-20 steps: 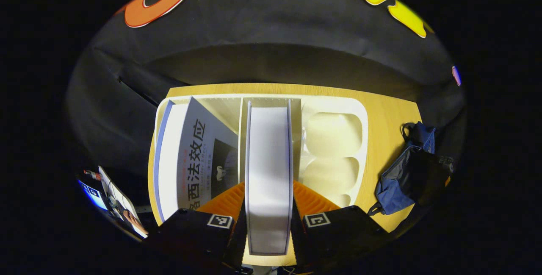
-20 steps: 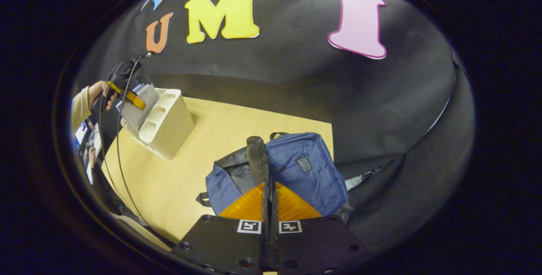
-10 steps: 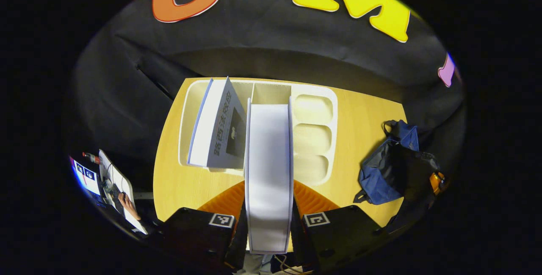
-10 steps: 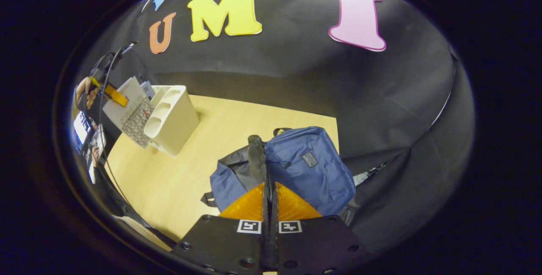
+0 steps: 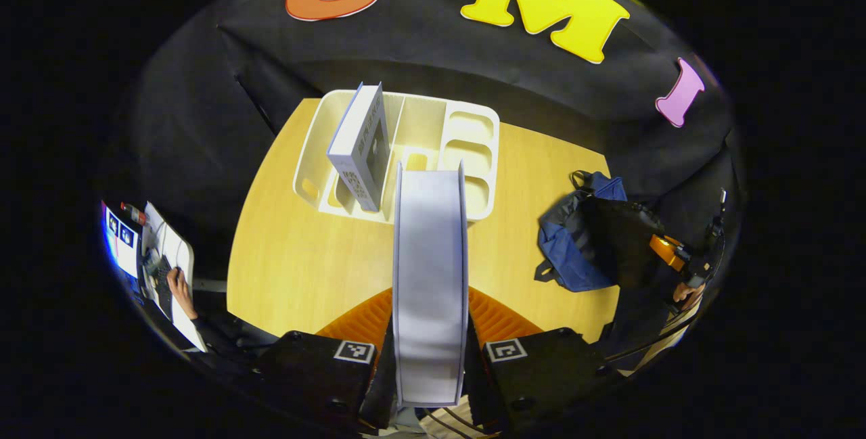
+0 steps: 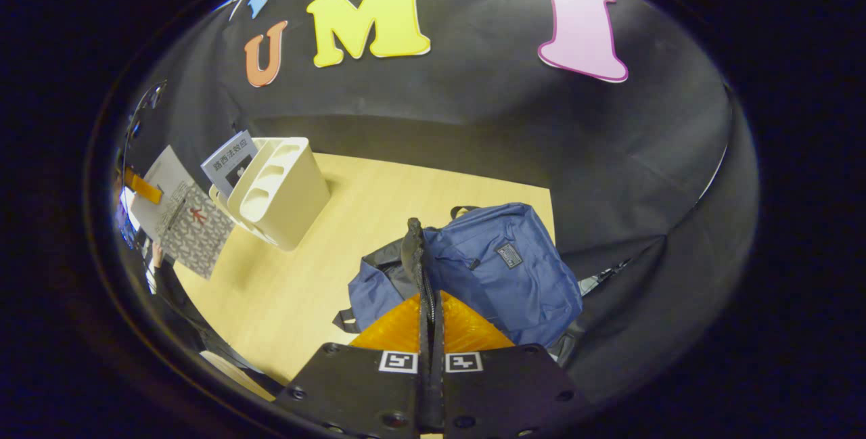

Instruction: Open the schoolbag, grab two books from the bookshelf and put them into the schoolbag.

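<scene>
Book (image 5: 429, 276) is pinched edge-on in left gripper (image 5: 429, 331) jaws, held above the table (image 5: 304, 263), clear of shelf (image 5: 406, 155). Bag (image 6: 500, 270) flap is clamped in right gripper (image 6: 430, 317) jaws; second book (image 5: 358, 148) is left standing in shelf.

- Table (image 5: 304, 270): pale wood-grain top, smooth, with a soft sheen under the light.
- Bookshelf (image 5: 473, 128): cream moulded plastic, smooth, slightly glossy, rounded edges.
- Held book (image 5: 429, 276): paper page block, matt white; cover (image 6: 193, 233) printed with a fine pattern, low sheen.
- Second book (image 5: 358, 148) in the bookshelf: paper, smooth printed cover, faint gloss.
- Schoolbag (image 6: 500, 270): navy woven cloth, matt; lining (image 6: 385, 266) dark and a little shiny; sewn patch looks matt.
- Strap (image 6: 414, 256): black webbing, coarse weave.
</scene>
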Motion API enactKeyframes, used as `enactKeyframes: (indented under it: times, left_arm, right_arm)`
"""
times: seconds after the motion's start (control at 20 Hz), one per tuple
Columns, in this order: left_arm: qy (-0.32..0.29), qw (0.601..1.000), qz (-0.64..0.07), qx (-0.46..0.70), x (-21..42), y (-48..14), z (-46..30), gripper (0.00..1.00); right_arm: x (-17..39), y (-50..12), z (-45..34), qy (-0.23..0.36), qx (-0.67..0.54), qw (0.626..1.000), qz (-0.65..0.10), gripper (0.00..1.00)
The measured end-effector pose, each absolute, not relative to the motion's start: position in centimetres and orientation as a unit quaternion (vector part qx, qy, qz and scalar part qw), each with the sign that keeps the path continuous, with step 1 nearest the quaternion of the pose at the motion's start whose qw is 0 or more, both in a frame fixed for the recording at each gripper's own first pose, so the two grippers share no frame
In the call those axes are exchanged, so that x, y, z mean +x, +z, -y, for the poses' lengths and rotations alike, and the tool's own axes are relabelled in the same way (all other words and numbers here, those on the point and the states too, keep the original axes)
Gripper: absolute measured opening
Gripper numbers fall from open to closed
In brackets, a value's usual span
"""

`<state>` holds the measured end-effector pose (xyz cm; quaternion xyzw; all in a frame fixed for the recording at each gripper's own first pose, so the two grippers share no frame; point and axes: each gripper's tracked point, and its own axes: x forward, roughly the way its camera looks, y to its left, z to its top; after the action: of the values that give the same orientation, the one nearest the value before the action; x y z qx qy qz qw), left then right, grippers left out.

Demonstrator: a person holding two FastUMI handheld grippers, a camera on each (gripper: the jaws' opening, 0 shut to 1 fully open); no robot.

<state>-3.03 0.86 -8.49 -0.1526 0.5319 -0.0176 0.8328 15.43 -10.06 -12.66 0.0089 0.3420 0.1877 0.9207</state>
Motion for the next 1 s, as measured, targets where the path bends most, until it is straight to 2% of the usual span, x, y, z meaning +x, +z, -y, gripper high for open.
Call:
enactKeyframes:
  times: [0.3, 0.45, 0.6, 0.8, 1.0]
  left_arm:
    - [-0.084, 0.802, -0.544, -0.233, -4.7, -10.2, 6.0, 0.45]
    - [-0.131, 0.785, -0.542, -0.271, -4.1, -11.1, 10.2, 0.45]
    - [-0.174, 0.78, -0.529, -0.287, -2.4, -12.4, 14.1, 0.45]
    - [-0.215, 0.754, -0.504, -0.364, 0.0, -14.8, 20.6, 0.45]
    - [-0.236, 0.741, -0.486, -0.399, 2.6, -17.5, 25.6, 0.45]
  right_arm:
    - [15.1, -12.9, 9.8, 0.186, 0.001, 0.914, -0.361, 0.02]
    - [15.3, -12.8, 9.7, 0.181, 0.005, 0.911, -0.37, 0.0]
    - [15.4, -12.6, 10.4, 0.171, 0.004, 0.911, -0.376, 0.0]
    - [16.1, -11.9, 10.5, 0.163, 0.005, 0.911, -0.379, 0.0]
    - [16.9, -11.4, 9.8, 0.175, -0.011, 0.907, -0.383, 0.0]
